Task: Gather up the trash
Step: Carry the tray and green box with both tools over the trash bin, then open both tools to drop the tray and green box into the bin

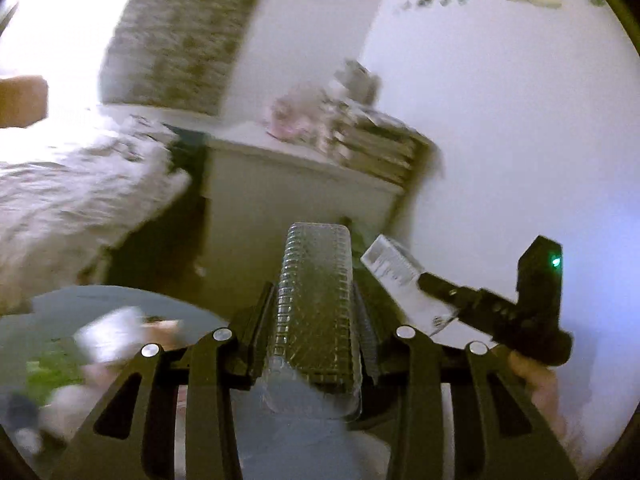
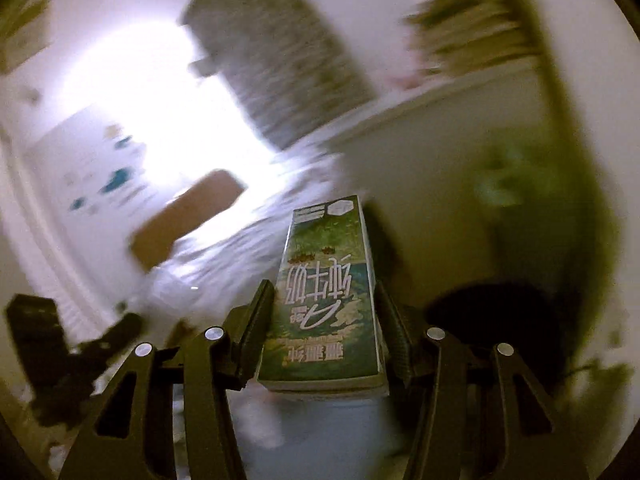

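Note:
My left gripper [image 1: 316, 294] is shut on a clear ribbed plastic container [image 1: 316, 280], which sticks out forward between the fingers. In the right wrist view, my right gripper [image 2: 322, 292] is shut on a green milk carton [image 2: 328, 280] with white lettering, held lengthwise with its print upside down. The left wrist view also shows the carton's white side [image 1: 394, 270] at the right, gripped by the right gripper [image 1: 434, 286] with a hand behind it. Part of the left gripper's black body [image 2: 60, 352] shows at the lower left of the right wrist view. Both views are motion-blurred.
A bed with white bedding [image 1: 76, 196] lies at the left. A white cabinet [image 1: 288, 196] carrying a stack of books [image 1: 376, 148] stands against the wall. A round blue table [image 1: 132, 308] holds litter. A brown cardboard box [image 2: 188, 220] and a dark round object [image 2: 492, 320] show.

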{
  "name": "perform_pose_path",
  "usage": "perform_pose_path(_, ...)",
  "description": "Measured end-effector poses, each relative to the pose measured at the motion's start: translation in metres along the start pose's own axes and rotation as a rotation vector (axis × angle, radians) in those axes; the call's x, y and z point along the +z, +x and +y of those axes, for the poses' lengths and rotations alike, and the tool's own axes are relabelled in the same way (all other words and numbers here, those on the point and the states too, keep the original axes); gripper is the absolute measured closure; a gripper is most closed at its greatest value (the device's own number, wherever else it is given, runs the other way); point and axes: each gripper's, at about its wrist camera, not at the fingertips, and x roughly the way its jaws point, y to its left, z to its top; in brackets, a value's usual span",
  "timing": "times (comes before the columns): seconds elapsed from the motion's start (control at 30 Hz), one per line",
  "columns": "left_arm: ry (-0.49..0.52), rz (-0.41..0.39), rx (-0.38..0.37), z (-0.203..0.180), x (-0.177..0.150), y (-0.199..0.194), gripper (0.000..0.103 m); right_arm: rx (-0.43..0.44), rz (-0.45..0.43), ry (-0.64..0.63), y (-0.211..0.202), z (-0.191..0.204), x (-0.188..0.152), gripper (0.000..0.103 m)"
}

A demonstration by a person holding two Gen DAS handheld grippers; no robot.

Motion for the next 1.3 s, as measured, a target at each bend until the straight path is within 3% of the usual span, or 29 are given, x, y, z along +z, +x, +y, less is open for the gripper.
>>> perform_pose_path(0.13,-0.03,0.112,-0.072,-0.018,-0.011,0.08,0.065,-0.084,0.028,0.091,0.019,-0.056,-0.007,0.051)
perform_pose_path(0.3,-0.07,0.271,-0.076,-0.023,-0.039,0.17,0.065,-0.134,0.099,0.178,0.056,-0.111,-0.028,0.051)
perform_pose_path(0.57,-0.095,0.416,-0.012,-0.011,-0.067,0.236,0.065,-0.171,0.199,0.25,0.109,-0.162,-0.058,0.051)
perform_pose_path(0.9,-0.108,0.512,0.047,-0.007,-0.086,0.263,0.063,-0.208,0.269,0.232,0.145,-0.177,-0.07,0.051)
perform_pose_path(1.0,-0.108,0.515,0.062,-0.006,-0.084,0.264,0.058,-0.218,0.277,0.227,0.15,-0.177,-0.068,0.049)
perform_pose_path(1.07,-0.099,0.51,0.072,-0.006,-0.083,0.264,0.04,-0.213,0.273,0.224,0.148,-0.176,-0.066,0.047)
perform_pose_path(1.13,-0.1,0.49,0.076,-0.006,-0.081,0.257,0.032,-0.219,0.26,0.216,0.141,-0.172,-0.065,0.037)
perform_pose_path(1.17,-0.099,0.475,0.069,-0.006,-0.08,0.251,0.032,-0.221,0.253,0.214,0.138,-0.17,-0.064,0.031)
perform_pose_path(1.3,-0.089,0.437,0.055,-0.011,-0.073,0.229,0.032,-0.21,0.244,0.211,0.127,-0.16,-0.063,0.031)
